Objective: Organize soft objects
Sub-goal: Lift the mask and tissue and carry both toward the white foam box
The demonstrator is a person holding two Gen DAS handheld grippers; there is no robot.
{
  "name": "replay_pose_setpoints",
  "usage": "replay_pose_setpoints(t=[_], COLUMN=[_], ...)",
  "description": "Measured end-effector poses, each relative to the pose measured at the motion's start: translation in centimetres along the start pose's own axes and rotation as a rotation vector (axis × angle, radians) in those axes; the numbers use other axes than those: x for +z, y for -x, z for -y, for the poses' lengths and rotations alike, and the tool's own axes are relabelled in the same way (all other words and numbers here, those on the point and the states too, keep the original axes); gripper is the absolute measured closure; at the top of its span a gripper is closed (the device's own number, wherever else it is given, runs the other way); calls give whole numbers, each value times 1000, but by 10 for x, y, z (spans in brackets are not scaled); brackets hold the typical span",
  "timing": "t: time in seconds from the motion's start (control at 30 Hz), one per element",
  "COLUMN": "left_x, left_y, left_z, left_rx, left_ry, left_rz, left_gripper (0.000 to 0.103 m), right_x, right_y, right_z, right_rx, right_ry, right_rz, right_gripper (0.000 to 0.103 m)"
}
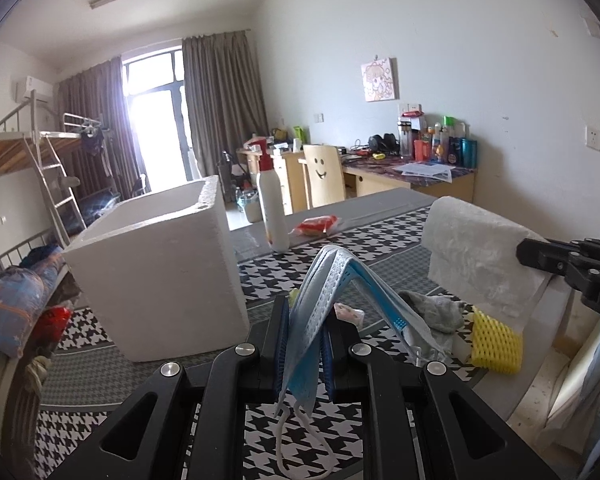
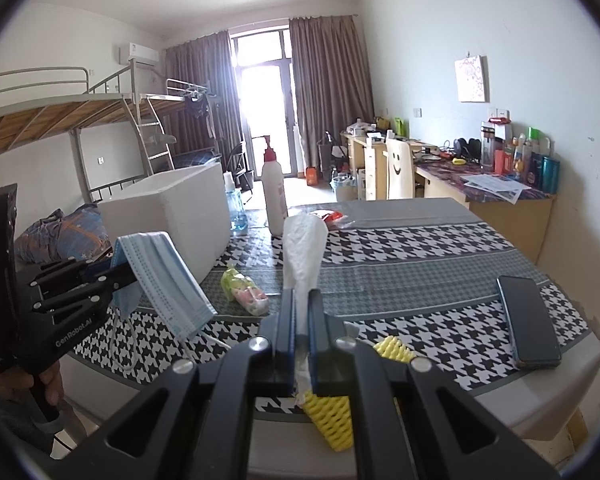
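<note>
I hold a face mask (image 1: 316, 312) clamped in my left tongs (image 1: 304, 344) and a tissue (image 2: 302, 256) in my right tongs (image 2: 302, 344), neither yet in the foam box (image 1: 160, 272) far left.

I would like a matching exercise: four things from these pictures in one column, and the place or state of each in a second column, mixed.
1. face mask
2. white tissue
3. phone
4. spray bottle

a. standing upright beside the foam box
b. lying flat on the table
c. clamped in the left gripper
d. clamped in the right gripper

Pairs: 1-c, 2-d, 3-b, 4-a
</note>
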State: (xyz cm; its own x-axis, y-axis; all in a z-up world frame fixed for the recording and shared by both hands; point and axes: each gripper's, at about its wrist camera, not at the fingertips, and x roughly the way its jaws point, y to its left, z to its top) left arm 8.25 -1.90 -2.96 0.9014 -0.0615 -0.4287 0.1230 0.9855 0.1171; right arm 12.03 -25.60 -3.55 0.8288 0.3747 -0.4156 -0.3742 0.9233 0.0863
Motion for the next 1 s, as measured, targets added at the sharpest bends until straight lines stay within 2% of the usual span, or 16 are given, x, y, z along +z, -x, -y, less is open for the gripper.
replay_pose_setpoints(t=[0.47,1.0], left_x=[12,34], left_y=[1,0], left_z=[-5,-12], left_rx=[6,46], left_ry=[24,43], left_rz=[12,41], left_gripper=[87,87], right_x=[12,29], right_y=[-4,-7], right_z=[-4,-13], right_rx=[13,24], right_ry=[8,31], right_rz=[19,46], right_gripper=[95,95])
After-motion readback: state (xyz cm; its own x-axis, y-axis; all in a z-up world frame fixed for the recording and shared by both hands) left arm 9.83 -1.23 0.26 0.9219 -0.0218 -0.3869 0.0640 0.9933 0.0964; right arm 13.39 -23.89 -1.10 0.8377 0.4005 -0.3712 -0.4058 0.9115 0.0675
